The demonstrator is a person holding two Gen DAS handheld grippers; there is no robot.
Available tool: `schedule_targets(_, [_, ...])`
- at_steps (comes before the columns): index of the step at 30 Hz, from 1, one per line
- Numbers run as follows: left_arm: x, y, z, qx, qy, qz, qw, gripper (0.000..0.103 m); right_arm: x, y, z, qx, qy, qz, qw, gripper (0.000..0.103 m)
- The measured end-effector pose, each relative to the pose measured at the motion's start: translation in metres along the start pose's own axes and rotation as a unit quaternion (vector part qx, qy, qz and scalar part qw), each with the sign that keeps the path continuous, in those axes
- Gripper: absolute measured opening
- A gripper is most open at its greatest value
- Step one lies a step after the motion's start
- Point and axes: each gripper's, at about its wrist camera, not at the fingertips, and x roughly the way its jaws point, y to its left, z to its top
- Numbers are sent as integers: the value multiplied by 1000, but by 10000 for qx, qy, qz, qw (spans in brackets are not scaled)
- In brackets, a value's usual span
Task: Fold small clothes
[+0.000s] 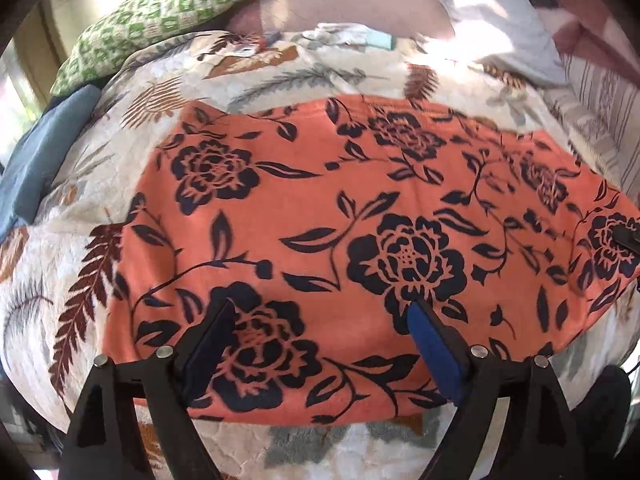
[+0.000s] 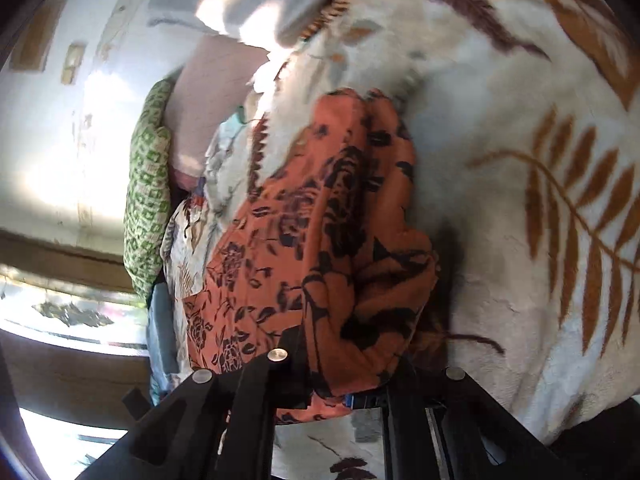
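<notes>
While orange flowered cloth (image 1: 340, 240) is lying flat on bed blanket (image 1: 48, 272), long axis running left-right, my left gripper (image 1: 324, 312) is hovering wide open, empty, over near edge; my right gripper (image 2: 340, 384) is pinching far right end, bunching it.

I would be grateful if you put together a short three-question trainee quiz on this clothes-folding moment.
1. True or false: the left hand-held gripper is open above the orange floral garment.
2. Which holds cloth? A) left hand-held gripper B) right hand-held gripper C) neither
3. Fill in: the green patterned pillow lies at the ____ end of the leaf-print blanket, as the left wrist view shows it.

Key: 1 true; 2 B, bunched orange fabric sits between its fingers; 3 far.
</notes>
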Motion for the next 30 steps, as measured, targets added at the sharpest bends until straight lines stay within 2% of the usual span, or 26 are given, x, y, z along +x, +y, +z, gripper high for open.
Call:
schedule_targets(4, [-56, 64, -9, -985, -645, -215, 9928, 89, 1, 102, -9, -1132, -95, 196, 9933, 11])
schedule_targets(7, [-93, 121, -23, -1593, -1017, -53, 9820, 88, 18, 177, -43, -1921, 70, 454, 9803, 11])
schedule_targets(10, [-117, 165, -42, -2038, -1181, 247, 9715, 89, 57, 231, -88, -2472, 547, 658, 9652, 11])
schedule_targets(12, [-124, 191, -56, -2258, -1181, 392, 9662, 89, 96, 253, -119, -2691, 980, 628, 9561, 12])
schedule_targets(13, [-124, 201, -64, -2350, -1177, 455, 9638, 89, 122, 259, -134, -2729, 1298, 515, 9519, 17])
schedule_targets(15, [-124, 218, -74, -2504, -1100, 564, 9602, 89, 184, 258, -164, -2776, 1974, 252, 9399, 31])
schedule_targets(16, [-120, 223, -75, -2564, -1024, 560, 9595, 89, 212, 253, -179, -2804, 2260, 152, 9328, 47])
schedule_targets(17, [-118, 226, -77, -2609, -960, 539, 9591, 89, 226, 249, -189, -2853, 2331, 53, 9296, 52])
schedule_targets(18, [-118, 227, -79, -2617, -962, 520, 9589, 89, 219, 249, -192, -2899, 2042, 164, 9349, 61])
schedule_targets(19, [-119, 226, -79, -2602, -1017, 511, 9588, 89, 208, 251, -192, -2855, 1941, 437, 9375, 81])
schedule_targets(20, [-120, 224, -78, -2587, -1044, 502, 9590, 89, 198, 255, -191, -2825, 1983, 707, 9359, 86])
schedule_targets(22, [-120, 215, -70, -2537, -1053, 310, 9610, 89, 180, 259, -185, -2817, 2142, 932, 9306, 86])
schedule_targets(24, [-120, 197, -56, -2332, -1100, 44, 9662, 89, 157, 254, -173, -2661, 2051, 1232, 9338, 86])
schedule_targets(27, [-118, 160, -34, -1900, -1253, -410, 9729, 89, 129, 221, -140, -2205, 1637, 1378, 9516, 87])
schedule_targets(29, [-107, 135, -19, -1616, -1261, -692, 9763, 89, 135, 187, -116, -1553, 1676, 1238, 9656, 87])
schedule_targets(30, [-97, 124, -12, -1497, -1130, -794, 9790, 89, 140, 168, -107, -1090, 1793, 1232, 9700, 87])
